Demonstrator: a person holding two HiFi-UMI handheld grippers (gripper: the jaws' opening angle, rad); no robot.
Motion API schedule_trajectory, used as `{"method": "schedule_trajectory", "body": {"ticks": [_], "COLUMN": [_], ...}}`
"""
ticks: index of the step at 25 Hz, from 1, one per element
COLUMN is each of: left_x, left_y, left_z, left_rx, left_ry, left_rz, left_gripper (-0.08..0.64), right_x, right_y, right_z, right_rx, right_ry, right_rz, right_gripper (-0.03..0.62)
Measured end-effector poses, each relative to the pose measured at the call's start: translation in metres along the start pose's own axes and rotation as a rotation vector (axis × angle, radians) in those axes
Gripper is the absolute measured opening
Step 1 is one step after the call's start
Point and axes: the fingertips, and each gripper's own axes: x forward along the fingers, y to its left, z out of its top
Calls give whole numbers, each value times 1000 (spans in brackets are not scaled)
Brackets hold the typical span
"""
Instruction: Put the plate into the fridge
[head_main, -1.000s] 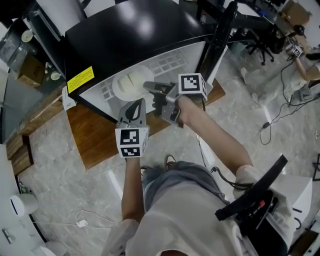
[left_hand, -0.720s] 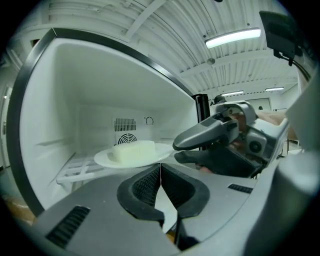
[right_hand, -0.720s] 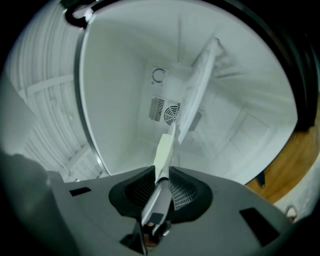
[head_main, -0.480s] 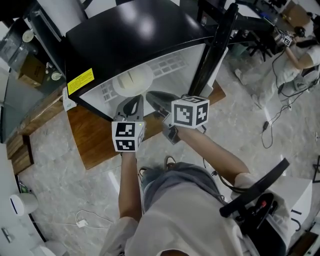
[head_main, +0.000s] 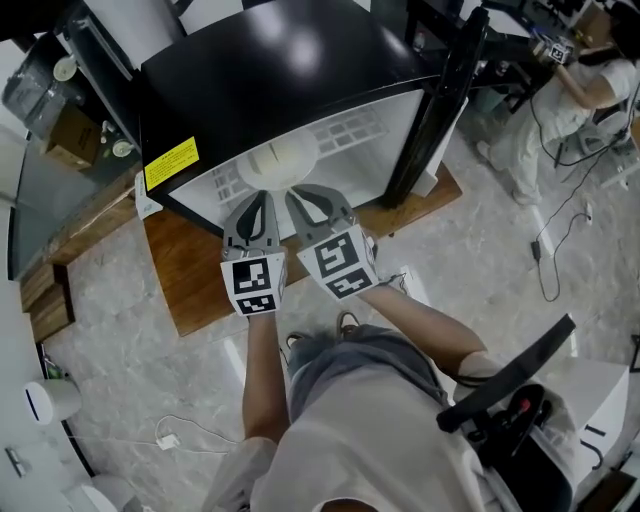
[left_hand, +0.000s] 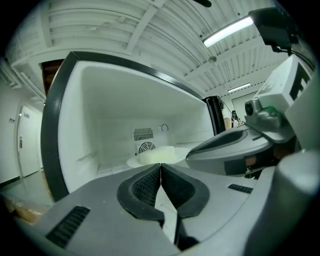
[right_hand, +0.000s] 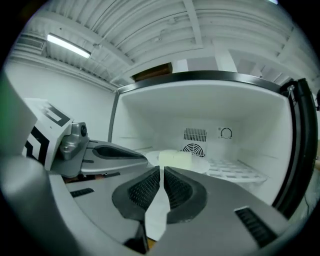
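Observation:
The white plate (head_main: 278, 160) with a pale block of food on it rests on the wire shelf inside the open fridge (head_main: 260, 60). It also shows in the left gripper view as the plate (left_hand: 155, 157), and in the right gripper view as the plate (right_hand: 176, 159), in front of the rear fan grille. My left gripper (head_main: 262, 198) and right gripper (head_main: 300, 196) hover side by side just outside the fridge opening, short of the plate. The left gripper (left_hand: 160, 172) is shut with nothing in it. So is the right gripper (right_hand: 161, 175).
The black fridge door (head_main: 445, 95) stands open at the right. The fridge sits on a wooden platform (head_main: 190, 275) and carries a yellow label (head_main: 170, 163) on its front edge. A person (head_main: 585, 85) stands far right, with cables on the floor and a chair (head_main: 510, 390) behind me.
My right gripper has drawn back out of the fridge, away from the plate, and now sits beside the left gripper. The plate stays on the shelf.

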Motion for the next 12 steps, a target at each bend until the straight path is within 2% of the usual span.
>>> {"method": "schedule_trajectory", "body": {"ticks": [6,12], "left_x": [18,33], "left_y": [-7,-9], "left_z": [11,11], "left_rx": [-21,-54], "left_ry": [-14,-13], "left_rz": [-26,-35], "left_gripper": [20,20], "right_x": [16,32], "right_y": [-22,-47], "right_z": [4,2], "right_rx": [61,95], "right_ry": [-25,-17], "right_rz": [-56,-69], "right_gripper": [37,37]}}
